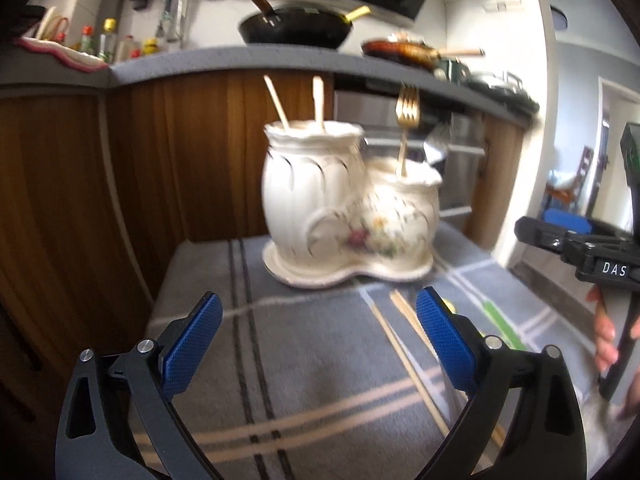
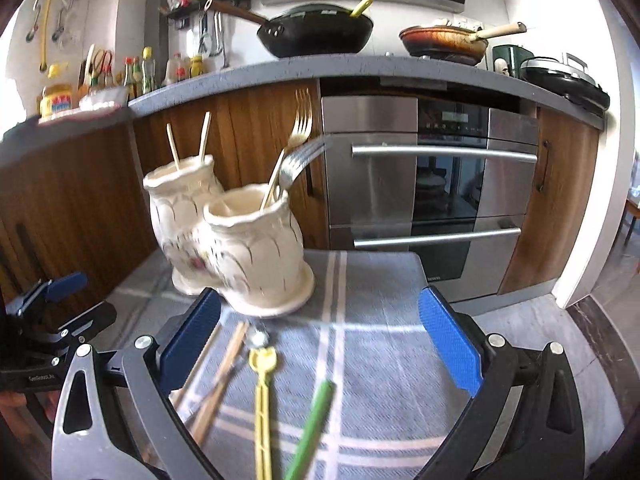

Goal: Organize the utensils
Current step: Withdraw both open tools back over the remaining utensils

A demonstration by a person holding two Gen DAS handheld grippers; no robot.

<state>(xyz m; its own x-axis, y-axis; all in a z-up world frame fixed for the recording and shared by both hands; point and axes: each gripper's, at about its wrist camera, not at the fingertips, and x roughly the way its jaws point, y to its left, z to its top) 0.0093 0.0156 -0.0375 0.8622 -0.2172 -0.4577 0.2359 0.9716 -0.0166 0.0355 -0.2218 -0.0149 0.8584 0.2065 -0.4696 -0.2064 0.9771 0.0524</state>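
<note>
A white ceramic double-pot holder (image 1: 344,208) stands on the grey checked cloth (image 1: 304,360); it also shows in the right wrist view (image 2: 240,240). Its tall pot holds two wooden chopsticks (image 1: 318,100). Its low pot holds a gold fork (image 1: 406,120) and a silver fork (image 2: 300,160). More chopsticks (image 1: 404,356) lie loose on the cloth, along with a yellow-handled utensil (image 2: 262,392) and a green-handled utensil (image 2: 314,424). My left gripper (image 1: 320,320) is open and empty in front of the holder. My right gripper (image 2: 320,320) is open and empty above the loose utensils.
The cloth covers a small table in front of wooden cabinets (image 2: 80,200) and a steel oven (image 2: 432,192). A counter (image 2: 280,68) above carries a black wok (image 2: 316,32), a frying pan (image 2: 444,42) and bottles (image 2: 140,68).
</note>
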